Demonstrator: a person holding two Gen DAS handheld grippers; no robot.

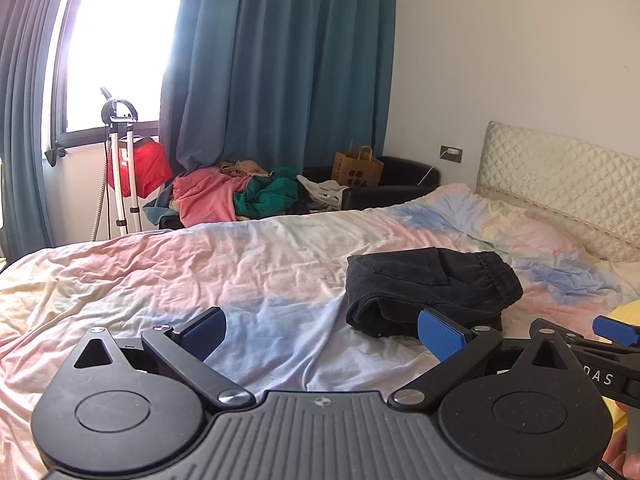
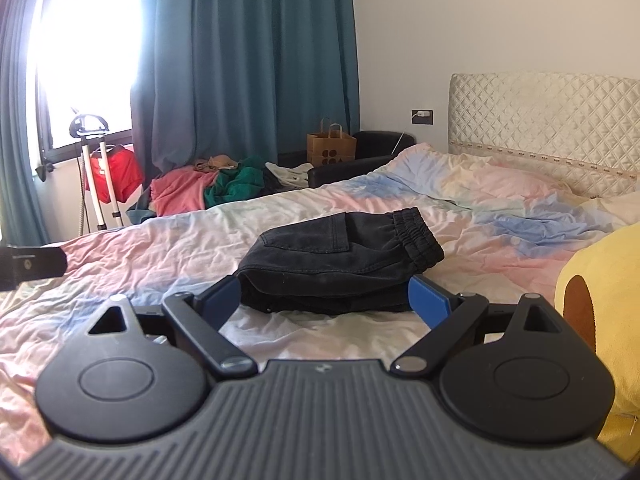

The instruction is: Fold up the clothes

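A folded pair of black pants (image 1: 432,288) with an elastic waistband lies on the pastel bedsheet (image 1: 200,272). My left gripper (image 1: 320,330) is open and empty, low over the sheet, with the pants just ahead of its right finger. In the right wrist view the pants (image 2: 340,256) lie straight ahead. My right gripper (image 2: 326,300) is open and empty, its blue pads either side of the pants' near edge. The right gripper's finger also shows at the right edge of the left wrist view (image 1: 616,330).
A pile of pink, green and white clothes (image 1: 248,194) lies beyond the bed's far side, by a black armchair (image 1: 392,188) with a paper bag (image 1: 357,169). A garment steamer stand (image 1: 120,160) stands by the window. A yellow plush (image 2: 604,320) sits at right, near the quilted headboard (image 2: 548,120).
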